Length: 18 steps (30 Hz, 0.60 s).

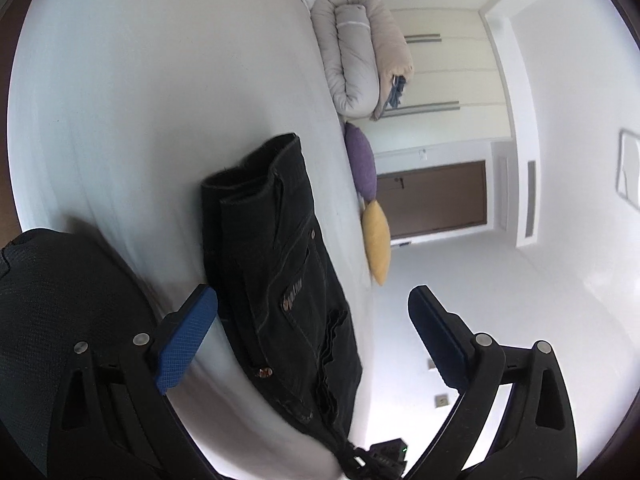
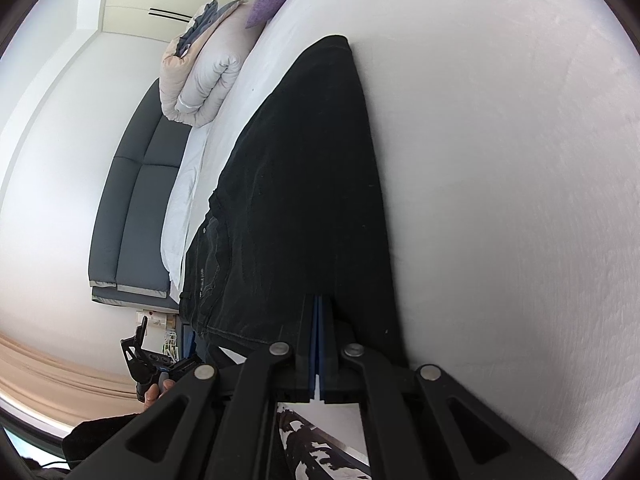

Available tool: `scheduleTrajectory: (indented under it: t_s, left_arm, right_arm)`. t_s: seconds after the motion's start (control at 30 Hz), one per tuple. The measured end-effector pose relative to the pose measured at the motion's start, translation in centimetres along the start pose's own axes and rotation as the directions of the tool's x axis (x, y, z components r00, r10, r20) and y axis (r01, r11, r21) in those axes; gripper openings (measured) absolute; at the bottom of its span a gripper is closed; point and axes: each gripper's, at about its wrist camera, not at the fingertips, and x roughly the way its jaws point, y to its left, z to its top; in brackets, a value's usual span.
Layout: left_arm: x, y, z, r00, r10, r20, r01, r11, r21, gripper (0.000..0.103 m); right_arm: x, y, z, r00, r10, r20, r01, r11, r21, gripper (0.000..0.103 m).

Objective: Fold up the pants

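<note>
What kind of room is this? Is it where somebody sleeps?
Most likely a bedroom. The black pants lie on a big bed with a white sheet, a rolled-up duvet sits at its far end, and a padded headboard stands against the wall.

the pants point(image 1: 280, 264) are black denim with dark stitching and small coppery rivets. they lie on a plain white bed sheet point(image 1: 160, 100). the left gripper point(image 1: 312, 308) has a black frame and blue textured pads, as does the right gripper point(image 2: 320, 312). a rolled duvet point(image 1: 360, 56) is pale grey and beige. one cushion point(image 1: 360, 160) is purple, another cushion point(image 1: 377, 240) yellow. the headboard point(image 2: 132, 208) is dark grey-blue. the door point(image 1: 436, 200) is brown.
</note>
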Motion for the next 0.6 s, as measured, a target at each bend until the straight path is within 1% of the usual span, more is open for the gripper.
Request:
scheduleTrajectory:
  t_s: [0.03, 0.1, 0.2, 0.27, 0.3, 0.33, 0.43, 0.53, 0.6]
  left_arm:
    - [-0.1, 0.4, 0.2, 1.000, -0.006, 0.002, 0.007, 1.000, -0.019, 0.093]
    - [0.2, 1.1, 0.7, 1.000, -0.026, -0.002, 0.026, 0.999, -0.040, 0.093]
    - [0.9, 1.6, 1.1, 0.999, -0.026, -0.021, 0.026, 0.999, -0.034, 0.092]
    - [1.5, 2.2, 1.1, 0.999, -0.022, -0.025, 0.021, 0.999, -0.041, 0.087]
    - [1.3, 2.7, 1.1, 0.999, -0.018, -0.026, 0.017, 0.998, -0.053, 0.081]
    - [1.3, 3.1, 1.2, 1.000, -0.018, -0.023, 0.016, 0.997, -0.074, 0.080]
    - [1.9, 4.2, 1.5, 0.999, -0.031, -0.018, 0.029, 0.994, -0.107, 0.079]
    - [1.3, 4.9, 1.3, 1.000, -0.024, 0.005, 0.025, 0.987, -0.161, 0.077]
    - [1.0, 4.7, 1.1, 1.000, -0.003, 0.011, 0.004, 0.988, -0.154, 0.076]
  right_arm:
    - [0.0, 0.0, 0.0, 1.000, -0.002, 0.001, 0.002, 1.000, 0.001, 0.000]
    - [0.0, 0.1, 0.0, 1.000, -0.005, 0.001, 0.005, 1.000, 0.004, 0.000]
    - [0.0, 0.1, -0.1, 1.000, -0.006, 0.003, 0.006, 1.000, 0.005, 0.000]
    - [0.0, 0.1, -0.1, 1.000, -0.004, 0.003, 0.004, 1.000, 0.005, 0.000]
    - [0.0, 0.1, -0.1, 1.000, -0.002, 0.004, 0.002, 1.000, 0.006, 0.000]
    - [0.0, 0.1, -0.1, 1.000, 0.000, 0.005, 0.000, 1.000, 0.006, 0.000]
    - [0.1, 0.0, -0.1, 1.000, 0.008, 0.006, -0.008, 1.000, 0.007, 0.000]
    - [0.1, -0.1, 0.0, 1.000, 0.012, 0.006, -0.012, 1.000, 0.008, 0.000]
    - [0.1, -0.2, 0.0, 1.000, 0.013, 0.007, -0.013, 1.000, 0.008, 0.000]
